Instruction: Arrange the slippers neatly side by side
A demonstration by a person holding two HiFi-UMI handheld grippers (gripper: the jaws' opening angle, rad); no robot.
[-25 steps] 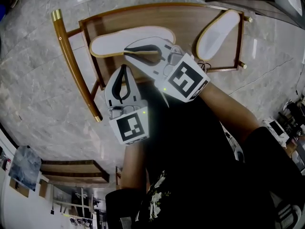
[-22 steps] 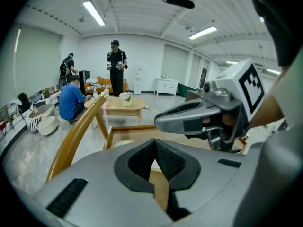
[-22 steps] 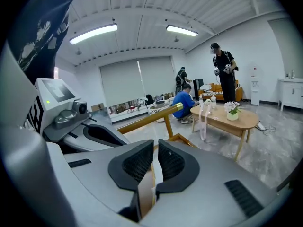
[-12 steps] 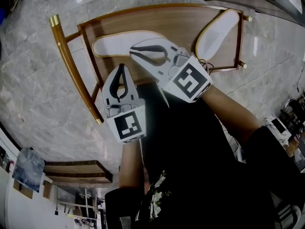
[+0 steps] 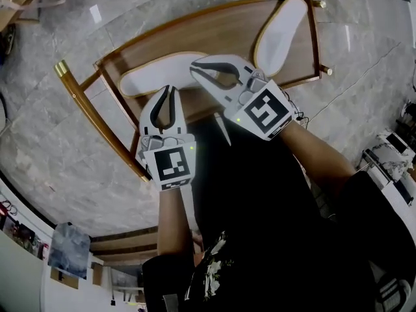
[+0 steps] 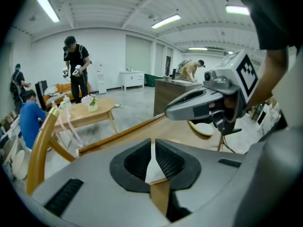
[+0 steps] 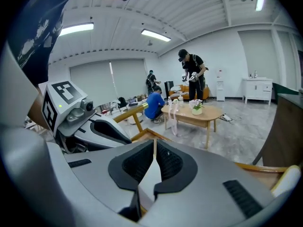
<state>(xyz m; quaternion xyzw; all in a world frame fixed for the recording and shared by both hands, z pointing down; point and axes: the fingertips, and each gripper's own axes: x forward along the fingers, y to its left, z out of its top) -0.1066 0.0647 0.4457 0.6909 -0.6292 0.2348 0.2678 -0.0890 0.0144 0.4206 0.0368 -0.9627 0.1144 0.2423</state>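
Both the left hand-held gripper (image 5: 169,91) and the right hand-held gripper (image 5: 194,65) stay closed and empty. They have drifted over the near slipper (image 5: 146,77) at the rack's (image 5: 221,31) front edge. The other slipper (image 5: 279,34) remains at the right end, still unpaired.

Wooden rack (image 5: 221,34) at 12 o'clock, grey marble floor (image 5: 45,148) at 9; low table (image 7: 210,113), flower pot (image 7: 196,109), standing person (image 7: 191,72).

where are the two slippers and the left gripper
slipper by the grippers (image 5: 146,77), head view, white middle
other slipper (image 5: 281,34), head view, white middle
left gripper (image 5: 171,90), head view, between its fingertips
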